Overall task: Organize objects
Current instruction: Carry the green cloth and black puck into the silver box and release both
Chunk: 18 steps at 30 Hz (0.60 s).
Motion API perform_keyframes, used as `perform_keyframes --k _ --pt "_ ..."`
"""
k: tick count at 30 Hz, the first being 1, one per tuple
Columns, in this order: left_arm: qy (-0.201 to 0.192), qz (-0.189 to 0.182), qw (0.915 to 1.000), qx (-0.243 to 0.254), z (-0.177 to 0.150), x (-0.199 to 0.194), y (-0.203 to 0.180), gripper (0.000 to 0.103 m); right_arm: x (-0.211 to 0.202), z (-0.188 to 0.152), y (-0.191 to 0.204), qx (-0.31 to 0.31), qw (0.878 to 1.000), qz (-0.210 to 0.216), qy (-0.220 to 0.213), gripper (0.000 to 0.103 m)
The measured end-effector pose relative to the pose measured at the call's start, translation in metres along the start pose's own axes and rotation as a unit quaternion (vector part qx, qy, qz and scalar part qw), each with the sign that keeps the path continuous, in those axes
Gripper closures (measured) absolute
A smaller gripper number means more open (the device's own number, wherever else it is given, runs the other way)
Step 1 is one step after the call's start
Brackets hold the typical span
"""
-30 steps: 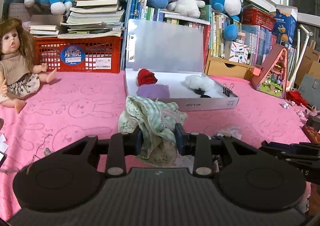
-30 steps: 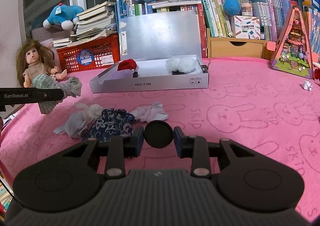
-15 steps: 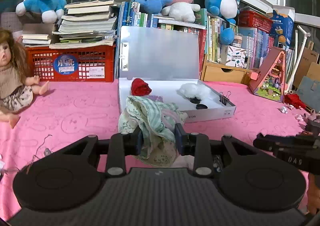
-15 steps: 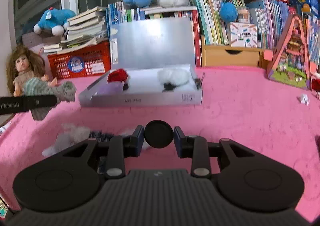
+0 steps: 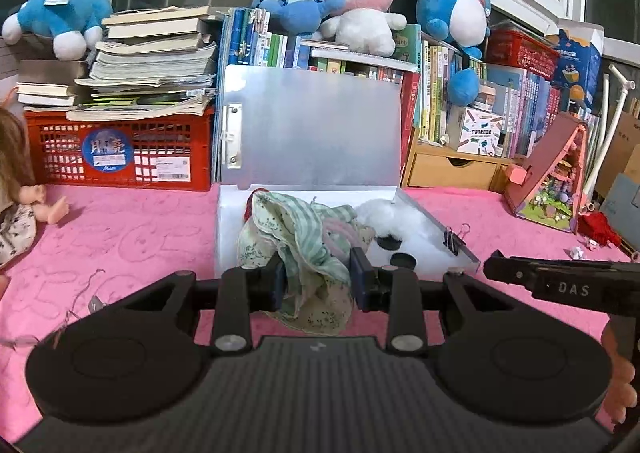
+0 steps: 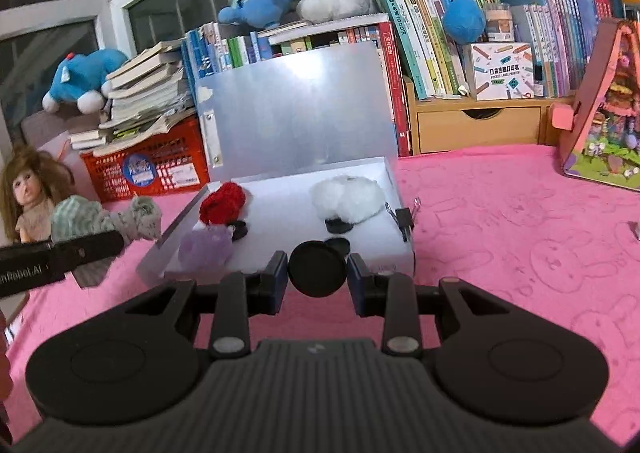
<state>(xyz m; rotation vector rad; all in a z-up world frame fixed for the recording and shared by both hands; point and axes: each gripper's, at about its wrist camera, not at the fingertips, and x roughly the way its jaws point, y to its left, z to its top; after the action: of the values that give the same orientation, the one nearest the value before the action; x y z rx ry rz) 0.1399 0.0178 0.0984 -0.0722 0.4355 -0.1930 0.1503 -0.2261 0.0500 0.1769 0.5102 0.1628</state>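
At the far left a long-haired doll [image 6: 25, 195] sits on the pink bunny-print cloth [image 6: 500, 237], beside a red crate [image 5: 120, 151] stacked with books.

My left gripper [image 5: 318, 279] is clamped on a crumpled green-striped cloth [image 5: 308, 249], which hangs clear of the table in front of the near left part of the open white box [image 6: 394, 189]. In the right wrist view that same bundle dangles from the left gripper's finger, off to the left of the box.

Inside the box, left to right, lie a red knitted piece [image 6: 223, 201], a purple fuzzy piece [image 6: 205, 249] in front of it, a small black disc near the front wall, and a white fluffy piece [image 6: 347, 199]. A black binder clip [image 6: 405, 217] grips the box's right wall.

My right gripper [image 6: 317, 279] is closed on a round black disc [image 6: 317, 273], held edge to edge between the pads, just before the box's front wall.

Right of the box stands a pink triangular dollhouse [image 6: 604, 121].
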Motion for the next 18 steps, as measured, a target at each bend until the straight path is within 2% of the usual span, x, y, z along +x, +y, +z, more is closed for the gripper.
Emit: perform_keyframes --k 7,18 --pt "0.007 0.007 0.9999 -0.001 0.015 0.035 -0.005 0.066 0.028 0.014 0.000 0.006 1.000 -0.007 0.010 0.066" --pt "0.060 0.011 0.9979 -0.021 0.007 0.096 -0.008 0.066 0.078 0.020 -0.002 0.032 0.998 0.005 0.049 0.066"
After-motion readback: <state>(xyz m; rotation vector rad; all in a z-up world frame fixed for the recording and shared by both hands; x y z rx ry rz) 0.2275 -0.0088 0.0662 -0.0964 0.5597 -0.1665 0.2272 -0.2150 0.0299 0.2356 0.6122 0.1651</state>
